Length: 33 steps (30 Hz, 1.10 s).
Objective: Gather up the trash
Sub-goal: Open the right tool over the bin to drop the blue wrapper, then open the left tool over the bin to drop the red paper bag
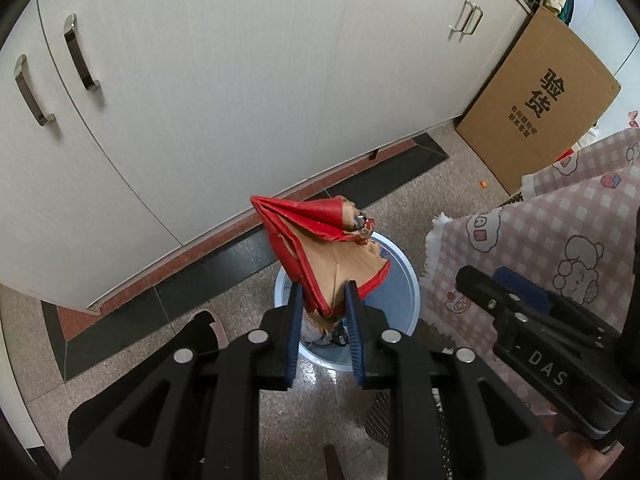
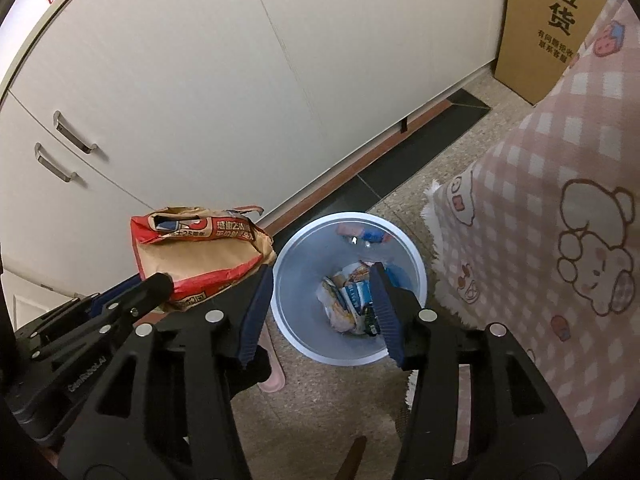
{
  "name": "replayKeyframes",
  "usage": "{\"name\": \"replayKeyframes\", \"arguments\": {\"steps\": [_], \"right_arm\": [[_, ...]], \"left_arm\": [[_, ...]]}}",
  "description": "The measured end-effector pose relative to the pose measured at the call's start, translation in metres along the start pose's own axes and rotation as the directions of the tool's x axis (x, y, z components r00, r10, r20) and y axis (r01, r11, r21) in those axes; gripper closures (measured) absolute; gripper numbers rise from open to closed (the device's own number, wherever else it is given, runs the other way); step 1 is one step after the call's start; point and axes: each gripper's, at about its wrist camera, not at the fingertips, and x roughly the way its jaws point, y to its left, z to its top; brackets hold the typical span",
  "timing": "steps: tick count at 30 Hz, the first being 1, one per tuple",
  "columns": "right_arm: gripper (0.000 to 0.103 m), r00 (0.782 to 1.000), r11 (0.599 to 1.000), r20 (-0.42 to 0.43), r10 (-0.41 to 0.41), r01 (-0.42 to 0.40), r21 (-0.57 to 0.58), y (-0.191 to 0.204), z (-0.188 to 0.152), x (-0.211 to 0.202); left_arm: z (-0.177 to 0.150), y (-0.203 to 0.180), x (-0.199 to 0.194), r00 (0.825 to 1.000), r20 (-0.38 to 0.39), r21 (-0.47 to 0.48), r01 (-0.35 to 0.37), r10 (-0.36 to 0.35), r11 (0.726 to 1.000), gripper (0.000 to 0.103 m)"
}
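Right wrist: wrappers [image 2: 352, 300] in bin [image 2: 416, 264], right gripper [image 2: 320, 300] open, empty.

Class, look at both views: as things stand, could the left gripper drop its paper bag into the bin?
Probably yes. The left gripper clamps the red and brown paper bag above the bin, whose mouth is uncovered; the right gripper stands open.

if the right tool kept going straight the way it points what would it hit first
Probably the trash lying in the blue bin: the right tool is open, nothing between its fingers, aimed into the bin's mouth. Depth is hard to judge.
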Motion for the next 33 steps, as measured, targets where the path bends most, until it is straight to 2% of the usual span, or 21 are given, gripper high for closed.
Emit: {"name": "replayKeyframes", "arguments": {"steps": [16,21,23,27,33], "right_arm": [[0.049,0.997,1.0,0.073,-0.024,0.025,-0.003,-0.009,-0.002,-0.031],[0.049,0.995,1.0,0.095,-0.013,0.012,0.011,-0.012,-0.002,-0.038],[0.049,0.995,1.0,0.103,-0.013,0.012,0.015,-0.014,-0.003,-0.041],[0.048,0.993,0.999,0.113,-0.01,0.005,0.043,-0.02,-0.002,-0.045],[0.048,0.994,0.999,0.113,-0.004,-0.001,0.037,-0.016,-0.003,-0.049]], "left_arm": [[0.004,-0.02,0.003,0.999,-0.022,0.036,0.028,-0.028,0.999,0.083],[0.01,-0.028,0.002,0.997,-0.015,0.035,0.076,-0.076,0.996,0.081],[0.013,-0.031,0.001,0.997,0.001,0.038,0.077,-0.077,0.996,0.078],[0.016,-0.032,0.002,0.998,0.019,0.039,0.059,-0.06,0.997,0.051],[0.015,-0.027,-0.003,0.998,0.022,0.027,0.055,-0.055,0.998,0.049]]}}
